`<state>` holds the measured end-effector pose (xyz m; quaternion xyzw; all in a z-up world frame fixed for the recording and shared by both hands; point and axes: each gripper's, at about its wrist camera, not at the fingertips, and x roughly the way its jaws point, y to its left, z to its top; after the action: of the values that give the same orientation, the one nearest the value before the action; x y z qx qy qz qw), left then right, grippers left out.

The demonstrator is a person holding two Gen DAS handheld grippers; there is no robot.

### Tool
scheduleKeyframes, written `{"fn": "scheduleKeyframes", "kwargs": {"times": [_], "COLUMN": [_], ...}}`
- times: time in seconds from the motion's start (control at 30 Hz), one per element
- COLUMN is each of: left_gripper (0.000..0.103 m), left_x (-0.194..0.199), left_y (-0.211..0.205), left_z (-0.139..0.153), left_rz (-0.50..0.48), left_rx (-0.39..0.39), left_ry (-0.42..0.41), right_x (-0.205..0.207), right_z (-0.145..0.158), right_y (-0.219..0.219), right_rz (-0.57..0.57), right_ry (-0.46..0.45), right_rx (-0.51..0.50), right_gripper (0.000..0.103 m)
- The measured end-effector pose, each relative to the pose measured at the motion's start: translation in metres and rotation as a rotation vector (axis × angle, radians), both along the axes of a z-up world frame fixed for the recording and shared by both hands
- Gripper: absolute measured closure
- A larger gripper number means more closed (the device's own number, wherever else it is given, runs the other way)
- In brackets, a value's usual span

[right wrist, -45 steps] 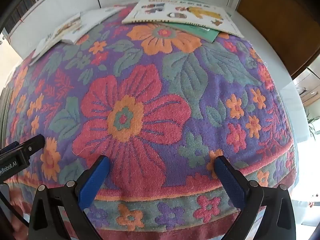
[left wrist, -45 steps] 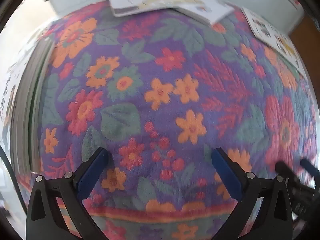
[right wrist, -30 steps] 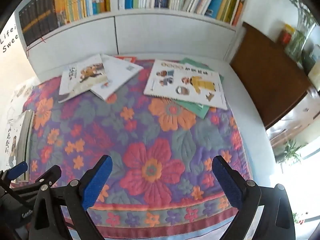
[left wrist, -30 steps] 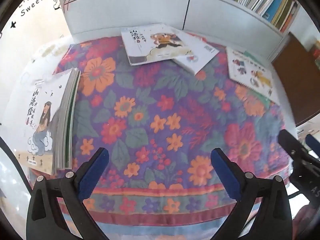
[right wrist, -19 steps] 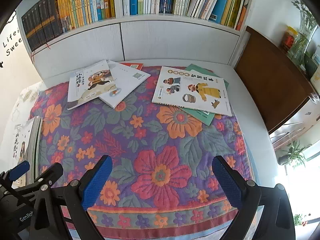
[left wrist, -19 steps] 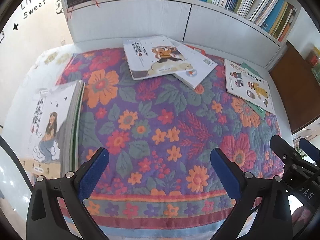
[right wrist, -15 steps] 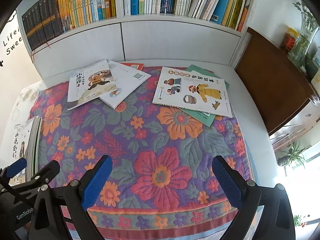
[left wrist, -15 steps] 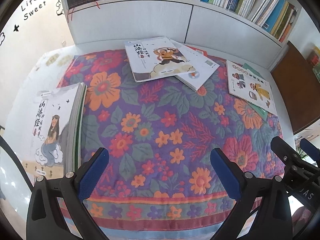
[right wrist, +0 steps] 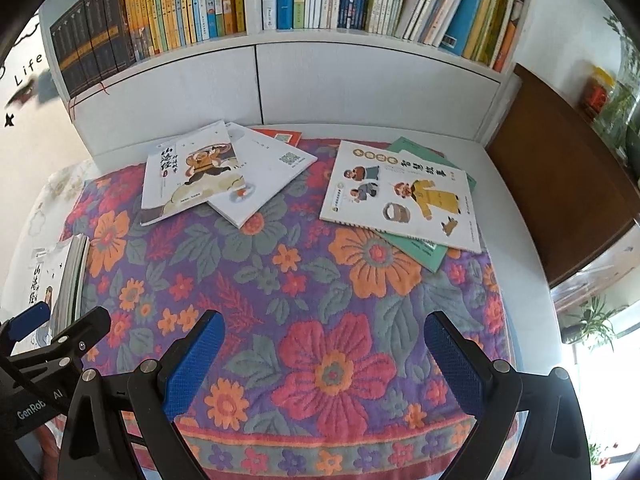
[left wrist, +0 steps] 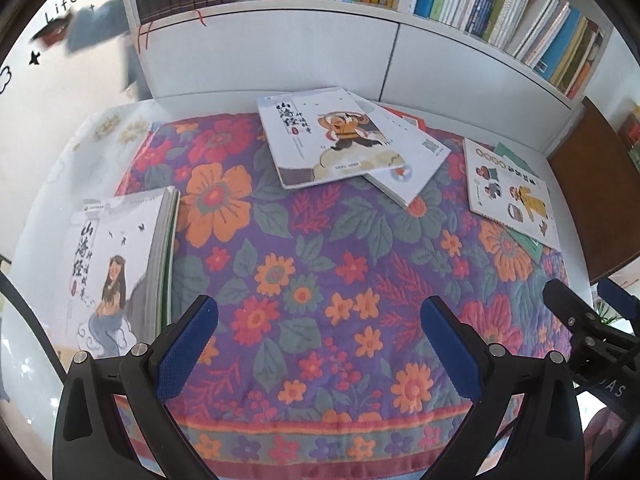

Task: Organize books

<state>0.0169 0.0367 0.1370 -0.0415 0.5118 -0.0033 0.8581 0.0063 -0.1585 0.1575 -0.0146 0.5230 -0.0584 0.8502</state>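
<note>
One stack is squared up so far, by the look of it: in the left wrist view a neat pile of books (left wrist: 120,264) sits at the left edge of the tabletop (left wrist: 576,216), half on the floral cloth (left wrist: 320,280). Rest looks undone. A monkey-cover book (left wrist: 324,136) lies askew at the back over a white book (left wrist: 408,164), w/ a red one peeking out behind; at far right a kids-figures book (left wrist: 512,196) overlaps a green one. Left gripper (left wrist: 318,344) hangs over the cloth's near edge, fingers spread wide, nothing btwn them. The right gripper (left wrist: 588,312) shows at the right edge, also over the cloth.

Right wrist view: same picture. Monkey-cover book (right wrist: 188,172) on the white book (right wrist: 264,176), red corner (right wrist: 280,136) behind; kids-figures book (right wrist: 404,196) on the green book (right wrist: 420,248). So approx two loose clusters left to gather, pile (right wrist: 60,276) at left prob the target. Right gripper (right wrist: 324,360) fingers wide apart, empty, well short of any book.

Room: white tabletop against a low white wall unit, a full bookshelf (right wrist: 280,0) above, dark wood cabinet (right wrist: 560,184) at right, plants and jars by a bright window.
</note>
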Motion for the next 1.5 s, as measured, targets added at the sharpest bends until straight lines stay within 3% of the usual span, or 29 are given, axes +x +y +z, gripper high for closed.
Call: {"fn": "scheduleKeyframes", "kwargs": {"times": [0.4, 0.6, 0.87, 0.97, 1.13, 1.2, 1.3, 1.5], "left_gripper": [0.002, 0.006, 0.007, 0.017, 0.032, 0.032, 0.034, 0.034], "left_x": [0.072, 0.114, 0.161, 0.175, 0.195, 0.2, 0.206, 0.211], "left_y": [0.022, 0.032, 0.04, 0.047, 0.062, 0.066, 0.063, 0.049], "left_z": [-0.018, -0.048, -0.085, -0.096, -0.112, -0.114, -0.114, -0.114], "left_rz": [0.033, 0.091, 0.112, 0.125, 0.163, 0.17, 0.138, 0.047], "left_rx": [-0.011, -0.054, -0.048, -0.056, -0.15, -0.192, -0.199, -0.175], "left_ry": [-0.002, 0.025, 0.056, 0.076, 0.121, 0.115, 0.114, 0.109], "right_x": [0.078, 0.137, 0.209, 0.224, 0.248, 0.256, 0.27, 0.27], "right_z": [-0.004, -0.036, -0.083, -0.093, -0.113, -0.122, -0.141, -0.146], "right_y": [0.016, 0.019, 0.019, 0.022, 0.039, 0.044, 0.049, 0.063], "right_rz": [0.143, 0.203, 0.206, 0.207, 0.253, 0.255, 0.247, 0.322], "right_ry": [-0.081, -0.065, -0.003, 0.012, 0.029, 0.047, 0.089, 0.129], "right_rx": [0.04, 0.087, 0.095, 0.091, 0.11, 0.119, 0.161, 0.28], "right_gripper": [0.004, 0.004, 0.005, 0.013, 0.034, 0.045, 0.053, 0.053]}}
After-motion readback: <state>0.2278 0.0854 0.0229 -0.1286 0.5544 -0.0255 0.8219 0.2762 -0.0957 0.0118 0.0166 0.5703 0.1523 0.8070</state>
